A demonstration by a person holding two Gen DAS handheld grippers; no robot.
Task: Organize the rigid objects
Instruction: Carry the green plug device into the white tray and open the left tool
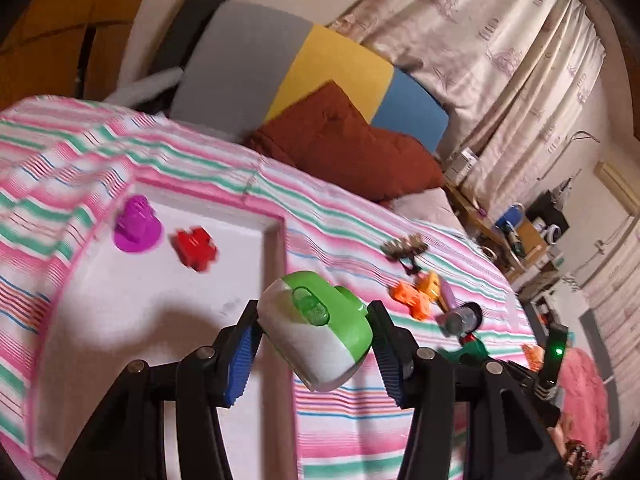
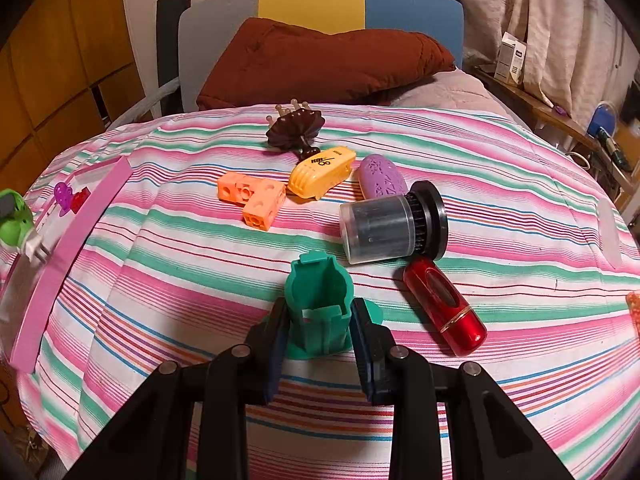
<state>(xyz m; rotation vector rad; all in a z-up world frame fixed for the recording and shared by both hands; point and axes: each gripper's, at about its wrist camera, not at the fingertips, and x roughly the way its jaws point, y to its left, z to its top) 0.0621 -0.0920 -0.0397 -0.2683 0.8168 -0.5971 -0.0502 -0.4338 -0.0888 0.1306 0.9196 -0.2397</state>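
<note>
Listing from left to right across the striped bed (image 2: 360,248): pink-rimmed white tray (image 1: 160,280) at the left edge, holding a purple piece (image 1: 138,226) and a red block (image 1: 196,249) side by side; left claw (image 1: 316,344) clamped on a green-and-white toy (image 1: 316,328), held above the tray's right rim, pads pressed on both its sides; orange connector block (image 2: 254,198) lying on the bedspread; dark brown hair brush (image 2: 296,130) behind it, bristles up; yellow clipper-shaped item (image 2: 322,172) just right of the block; purple oval piece (image 2: 382,178) beside that; teal plastic holder (image 2: 320,304) upright in the foreground, right claw (image 2: 320,332) closed tight on its base; grey cylinder with black disc (image 2: 392,224) on its side, touching a red capsule-shaped item (image 2: 444,306) lying below it; rust pillow (image 2: 320,64) against the headboard behind all
</note>
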